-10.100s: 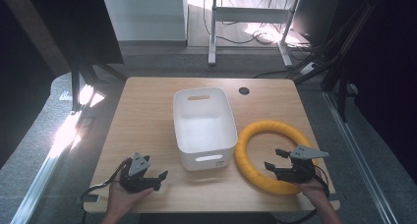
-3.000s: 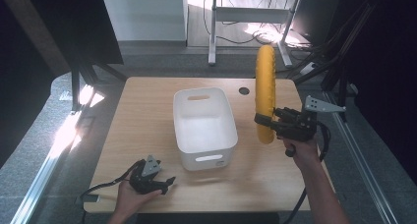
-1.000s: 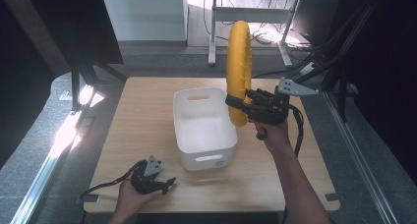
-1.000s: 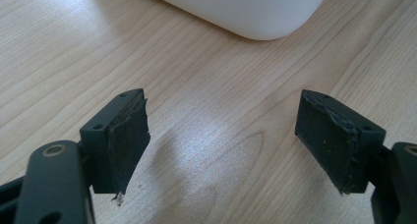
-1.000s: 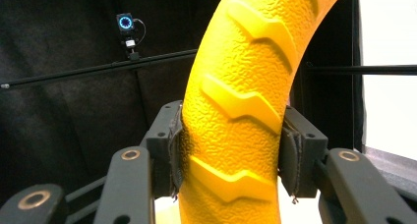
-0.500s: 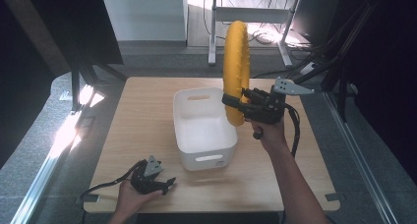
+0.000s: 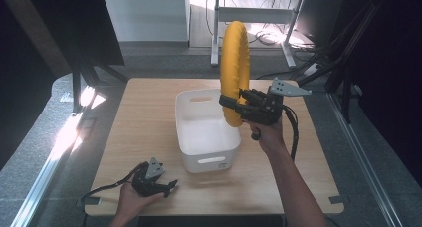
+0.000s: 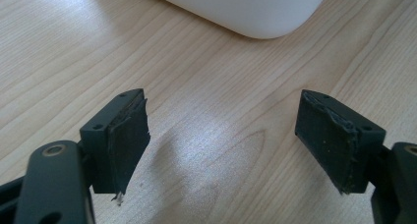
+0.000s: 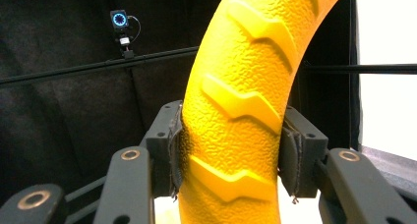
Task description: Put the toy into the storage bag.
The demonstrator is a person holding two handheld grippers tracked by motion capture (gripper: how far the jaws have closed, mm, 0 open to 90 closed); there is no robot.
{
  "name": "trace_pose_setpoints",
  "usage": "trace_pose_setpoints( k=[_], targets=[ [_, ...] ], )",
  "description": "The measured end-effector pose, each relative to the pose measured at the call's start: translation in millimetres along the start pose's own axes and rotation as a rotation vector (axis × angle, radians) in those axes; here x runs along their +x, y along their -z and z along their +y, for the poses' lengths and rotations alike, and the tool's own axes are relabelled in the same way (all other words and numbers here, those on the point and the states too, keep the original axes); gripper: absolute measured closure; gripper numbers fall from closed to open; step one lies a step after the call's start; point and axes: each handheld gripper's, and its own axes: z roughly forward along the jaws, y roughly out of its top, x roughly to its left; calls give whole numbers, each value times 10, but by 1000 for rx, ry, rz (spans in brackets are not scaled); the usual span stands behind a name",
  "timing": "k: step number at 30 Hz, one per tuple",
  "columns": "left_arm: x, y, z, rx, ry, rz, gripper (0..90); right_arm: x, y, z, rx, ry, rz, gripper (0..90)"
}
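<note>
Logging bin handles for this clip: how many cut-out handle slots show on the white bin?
2: one slot in the far wall of the white bin, one slot in the near wall. Side walls look plain; the right one is partly hidden.

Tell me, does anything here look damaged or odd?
Slightly. The black rubber pads on the left gripper's fingers look frayed and ragged at their edges. Otherwise, the yellow treaded foam ring is held upright over the white plastic bin, which sits straight.

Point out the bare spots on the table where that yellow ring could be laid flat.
Bare wood lies left of the white bin, and right of it beneath the right claw clamping the yellow ring. The front-left corner is taken by the left claw.
</note>
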Motion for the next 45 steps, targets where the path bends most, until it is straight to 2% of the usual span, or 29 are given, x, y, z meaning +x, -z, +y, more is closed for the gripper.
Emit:
trace_pose_setpoints(
  k=[6, 28, 45],
  targets=[
    [2, 4, 0, 1, -2, 2, 206, 23, -51, -14, -2, 1, 2, 502],
    [3, 11, -1, -1, -2, 3, 206, 271, -170, 33, -36, 52, 33, 502],
    [-5, -1, -6, 0, -2, 5, 206, 322, -284, -176, -23, 27, 60, 501]
  ],
)
